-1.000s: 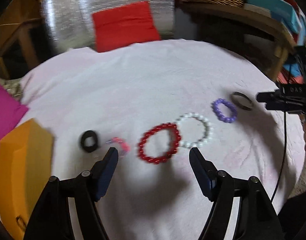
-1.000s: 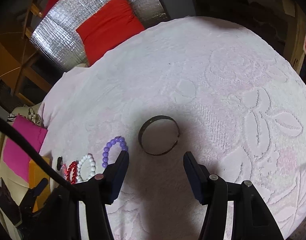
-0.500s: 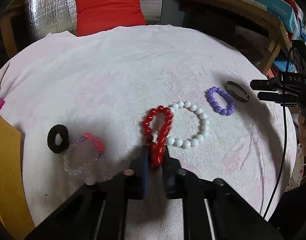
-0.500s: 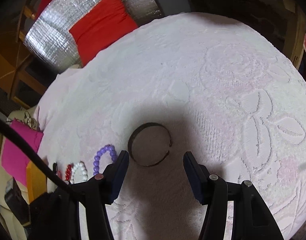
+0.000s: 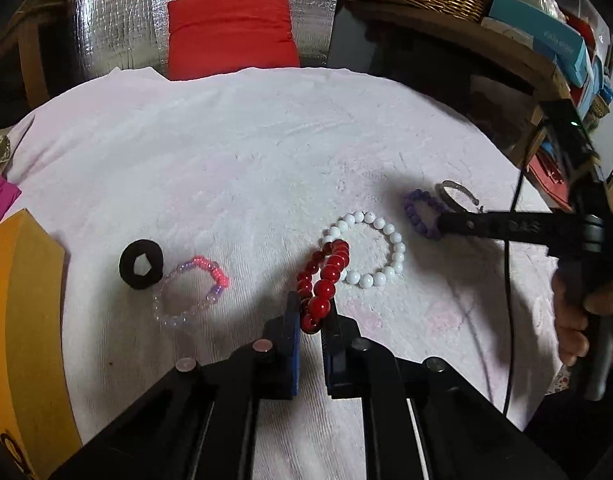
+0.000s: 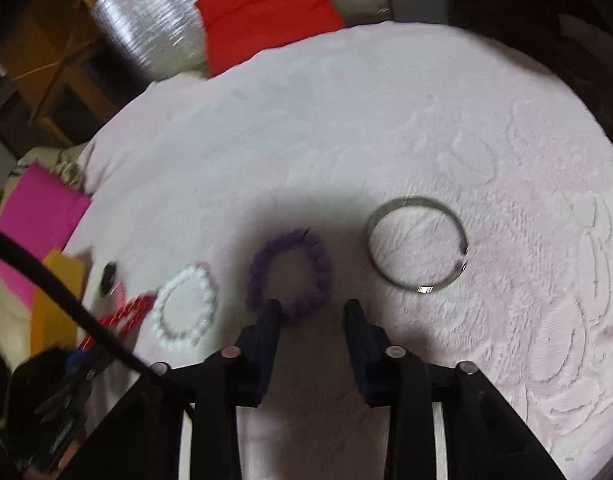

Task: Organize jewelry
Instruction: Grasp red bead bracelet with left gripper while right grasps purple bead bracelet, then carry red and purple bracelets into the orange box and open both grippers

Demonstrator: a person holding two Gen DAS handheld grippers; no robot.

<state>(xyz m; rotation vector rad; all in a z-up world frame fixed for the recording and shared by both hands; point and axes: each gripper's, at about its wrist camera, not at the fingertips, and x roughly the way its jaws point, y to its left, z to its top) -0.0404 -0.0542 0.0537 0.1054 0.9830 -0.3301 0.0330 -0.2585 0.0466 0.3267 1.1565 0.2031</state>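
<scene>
Left wrist view: the left gripper [image 5: 311, 320] pinches the red bead bracelet [image 5: 321, 284], squeezed long and pointing away toward the white bracelet [image 5: 370, 249] on the towel [image 5: 242, 152].

Right wrist view: the right gripper [image 6: 311, 312] stands partly open, the purple bracelet [image 6: 289, 276] just beyond its fingertips, the metal bangle [image 6: 417, 245] to the right.

1. Six pieces are lying in a row across the tabletop [image 5: 234, 152].
2. From left: hair tie [image 5: 141, 264], mixed bead bracelet [image 5: 190, 292], pinched bead bracelet [image 5: 322, 284], pearl bracelet [image 5: 366, 248], small bead bracelet [image 5: 420, 216], metal bangle [image 5: 456, 194].
3. A cushion [image 5: 230, 32] is sitting behind the tabletop.
4. A box [image 5: 22, 320] is standing at the left edge.
</scene>
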